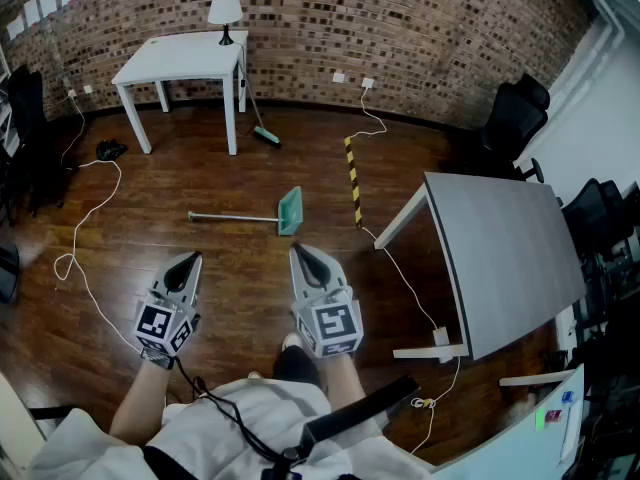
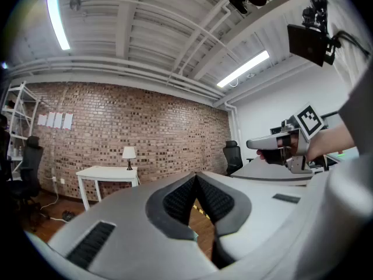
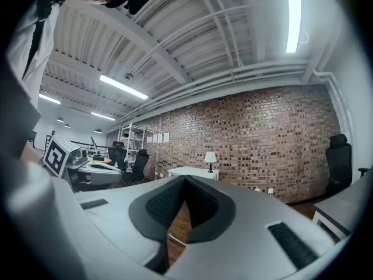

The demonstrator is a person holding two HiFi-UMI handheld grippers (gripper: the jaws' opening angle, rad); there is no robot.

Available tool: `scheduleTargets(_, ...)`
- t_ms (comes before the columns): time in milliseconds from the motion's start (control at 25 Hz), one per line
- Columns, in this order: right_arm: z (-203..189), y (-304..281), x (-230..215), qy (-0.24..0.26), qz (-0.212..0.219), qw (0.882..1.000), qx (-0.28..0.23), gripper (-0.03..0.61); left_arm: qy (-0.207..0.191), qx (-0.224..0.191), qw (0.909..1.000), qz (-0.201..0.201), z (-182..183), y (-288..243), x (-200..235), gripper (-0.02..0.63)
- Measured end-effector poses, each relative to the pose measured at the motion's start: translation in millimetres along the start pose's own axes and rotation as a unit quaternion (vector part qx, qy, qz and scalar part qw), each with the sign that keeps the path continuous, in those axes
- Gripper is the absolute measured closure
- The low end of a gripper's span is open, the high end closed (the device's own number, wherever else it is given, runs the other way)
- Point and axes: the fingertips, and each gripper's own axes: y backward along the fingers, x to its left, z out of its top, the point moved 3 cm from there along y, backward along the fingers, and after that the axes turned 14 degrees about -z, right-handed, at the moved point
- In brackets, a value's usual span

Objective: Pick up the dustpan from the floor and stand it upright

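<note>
Head view: dustpan [image 1: 289,211] flat on floor [image 1: 200,258], well ahead of left gripper [image 1: 186,259] and right gripper [image 1: 300,252]; both clenched, empty.

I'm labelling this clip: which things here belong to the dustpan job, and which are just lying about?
Job: dustpan, flat on floor; left tool, right tool, both shut.
Lying about: broom, white table, lamp, grey table, striped floor strip.

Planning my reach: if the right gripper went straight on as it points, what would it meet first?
Likely the white table far ahead; the right gripper, shut and level, would pass above the dustpan. Depth is unclear.
</note>
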Motion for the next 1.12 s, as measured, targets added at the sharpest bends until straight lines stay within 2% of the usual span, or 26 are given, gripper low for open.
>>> scheduleTargets(240,-20,-66,-20,-0.011,-0.006,1.000,0.011,0.588,0.003,0.006,1.0000,-0.002,-22,-45,52,0.609)
scheduleTargets(480,-48,-183,-55,-0.015,0.007,1.000,0.006,0.588,0.006,0.025,0.9997,0.007,-41,-129,140,0.607)
scheduleTargets(600,-49,-254,-84,-0.021,0.010,1.000,0.014,0.588,0.004,0.026,0.9995,0.020,-36,-181,192,0.607)
scheduleTargets(760,-39,-327,-111,-0.016,0.024,1.000,0.000,0.588,-0.011,0.022,0.9987,0.044,-20,-229,249,0.607)
scheduleTargets(920,-35,-376,-105,0.002,0.032,0.999,0.016,0.588,-0.008,0.026,0.9983,0.052,-23,-247,295,0.607)
scheduleTargets(1120,-37,-411,-95,-0.010,0.023,0.999,0.026,0.588,0.038,0.035,0.9974,0.051,-39,-254,333,0.607)
